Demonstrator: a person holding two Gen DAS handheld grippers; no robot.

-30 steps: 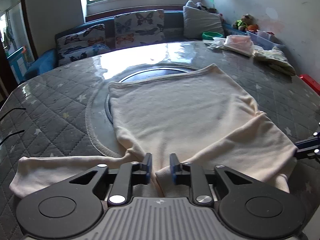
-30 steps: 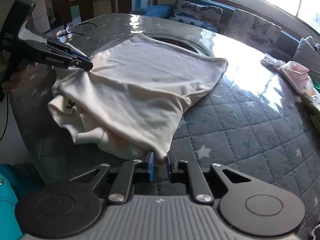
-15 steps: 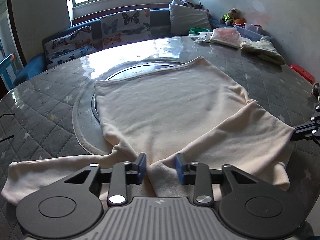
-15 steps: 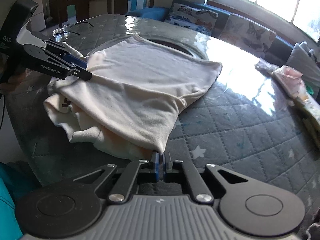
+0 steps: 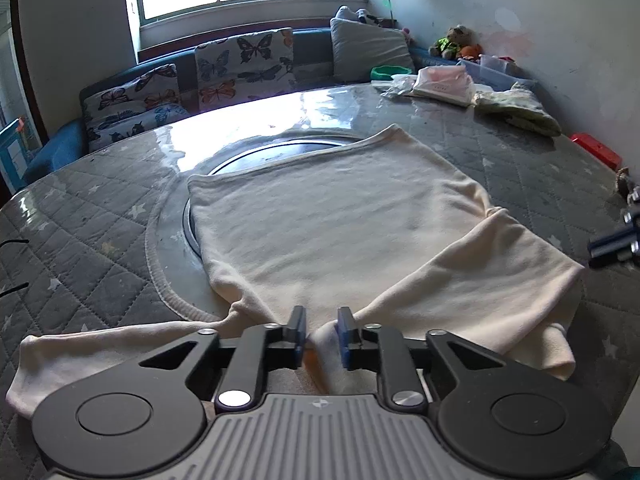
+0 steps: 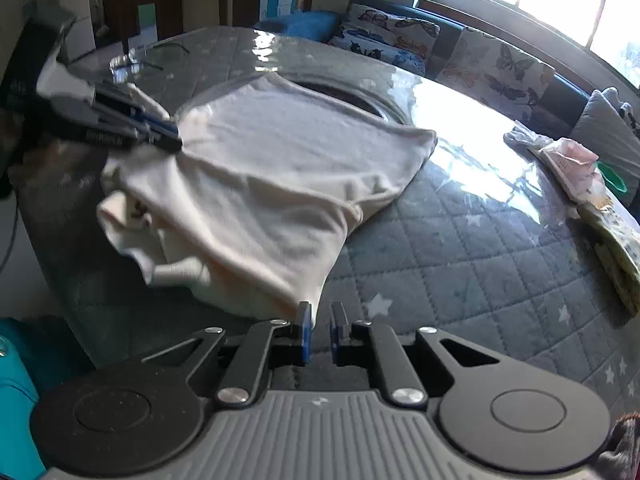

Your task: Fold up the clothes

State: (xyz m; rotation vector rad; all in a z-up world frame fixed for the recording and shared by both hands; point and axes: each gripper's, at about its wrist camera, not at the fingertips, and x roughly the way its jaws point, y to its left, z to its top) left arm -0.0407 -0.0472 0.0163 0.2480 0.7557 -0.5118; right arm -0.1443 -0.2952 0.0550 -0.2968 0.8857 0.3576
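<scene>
The cream shirt (image 5: 340,216) lies spread across the middle of the quilted table (image 5: 80,216), its right sleeve folded in. The left gripper (image 5: 322,334) is spread around the near hem; close it squarely on a full bite. The right gripper (image 6: 319,330), jaws slightly apart, holds nothing beside the sleeve corner, so it should grab that edge before lifting evenly.

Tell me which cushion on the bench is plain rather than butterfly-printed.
The grey cushion at the right end of the bench, below the window's right edge. The other two cushions to its left carry butterfly prints.
</scene>
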